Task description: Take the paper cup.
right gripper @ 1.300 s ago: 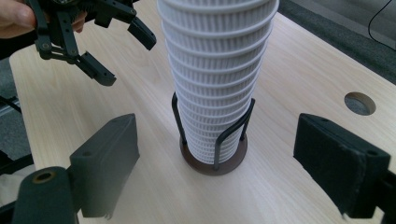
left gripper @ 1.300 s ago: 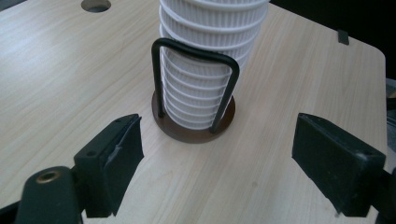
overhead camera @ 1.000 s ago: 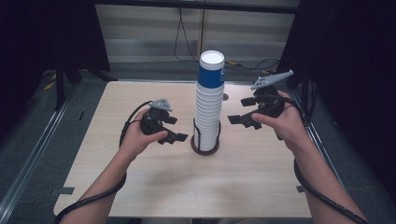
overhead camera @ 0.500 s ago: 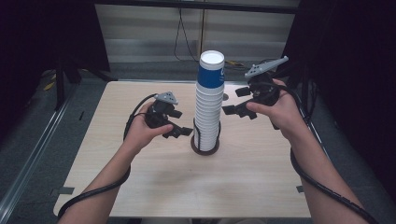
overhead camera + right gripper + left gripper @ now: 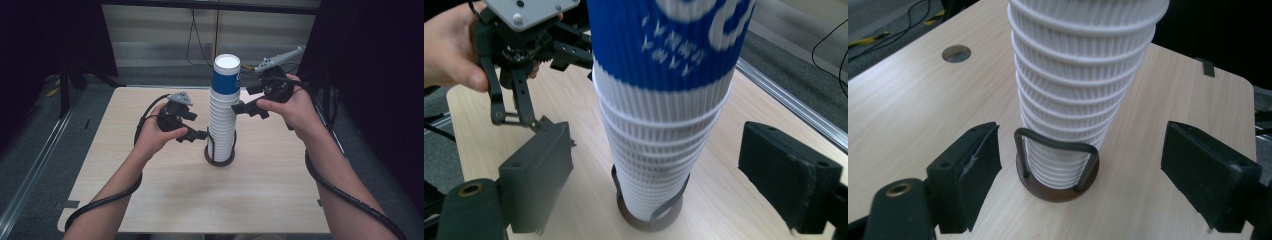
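Observation:
A tall stack of upside-down white ribbed cups (image 5: 221,125) stands mid-table in a dark round wire holder (image 5: 219,156), topped by a blue cup (image 5: 226,75). My left gripper (image 5: 196,125) is open just left of the stack's lower part. In the left gripper view its jaws straddle the lower cups (image 5: 1073,105) and the holder (image 5: 1058,186) without touching. My right gripper (image 5: 244,99) is open at the stack's upper right. In the right gripper view its jaws flank the white cups (image 5: 659,150) below the blue cup (image 5: 664,40), apart from them.
The light wooden table (image 5: 165,200) has a round cable hole (image 5: 956,52) near its far part. Each gripper's cable (image 5: 345,197) trails back along the forearms. The left gripper (image 5: 519,45) and its hand appear at the right gripper view's upper left. Dark floor surrounds the table.
The right gripper has risen and moved left to the stack's upper part. The left gripper has edged right toward the stack's lower part. Both stay open.

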Demonstrator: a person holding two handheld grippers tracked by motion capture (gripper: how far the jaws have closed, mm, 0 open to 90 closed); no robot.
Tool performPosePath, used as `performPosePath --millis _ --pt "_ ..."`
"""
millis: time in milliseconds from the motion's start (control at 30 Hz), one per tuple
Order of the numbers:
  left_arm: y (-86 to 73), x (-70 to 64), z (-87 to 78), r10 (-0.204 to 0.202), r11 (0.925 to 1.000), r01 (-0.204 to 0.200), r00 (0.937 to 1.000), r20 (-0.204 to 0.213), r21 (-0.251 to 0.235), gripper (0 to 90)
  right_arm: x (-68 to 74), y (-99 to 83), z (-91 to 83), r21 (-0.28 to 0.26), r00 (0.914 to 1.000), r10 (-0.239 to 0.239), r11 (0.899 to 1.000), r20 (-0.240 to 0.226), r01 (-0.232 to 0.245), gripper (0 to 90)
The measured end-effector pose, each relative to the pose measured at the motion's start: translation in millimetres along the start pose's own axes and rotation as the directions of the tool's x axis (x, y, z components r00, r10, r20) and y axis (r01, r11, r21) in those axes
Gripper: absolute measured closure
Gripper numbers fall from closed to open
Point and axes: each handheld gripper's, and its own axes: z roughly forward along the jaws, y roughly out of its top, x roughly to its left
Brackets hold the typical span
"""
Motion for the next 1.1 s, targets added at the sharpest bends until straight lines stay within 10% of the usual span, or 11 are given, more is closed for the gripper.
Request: performPosePath --millis 1100 --pt "19.9 3.3 -6.8 0.031 0.9991 -0.031 0.9995 -0.004 -0.03 15.8 -3.0 39.1 18.9 -0.06 0.9991 0.034 0.998 0.025 -0.033 12.6"
